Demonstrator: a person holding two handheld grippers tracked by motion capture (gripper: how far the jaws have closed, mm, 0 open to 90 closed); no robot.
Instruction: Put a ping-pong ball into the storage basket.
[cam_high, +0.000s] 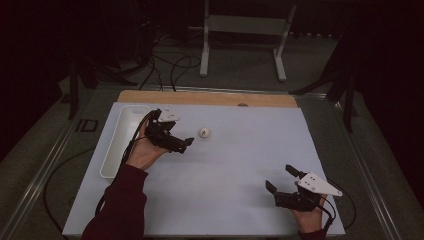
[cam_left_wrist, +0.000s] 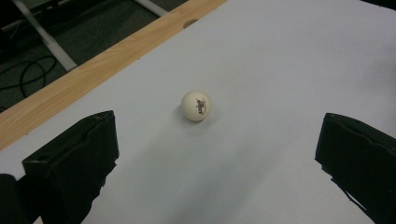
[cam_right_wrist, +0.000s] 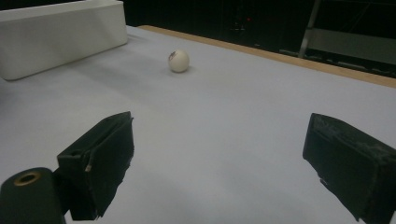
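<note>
1. White and round, a small plastic ball (cam_high: 204, 132) with a red printed mark is seen resting on the pale grey table sheet (cam_high: 225, 170), slightly left of centre in the high view.
2. The left gripper (cam_high: 186, 144) is held released, jaws spread wide, just left of the ball and not touching it; in the left gripper view the ball (cam_left_wrist: 196, 106) lies ahead, between the two jaws.
3. The right gripper (cam_high: 280, 179) is kept released, empty, at the lower right, well apart from the ball (cam_right_wrist: 179, 60).
4. A long white plastic tray (cam_high: 116, 145) is placed along the sheet's left edge.
</note>
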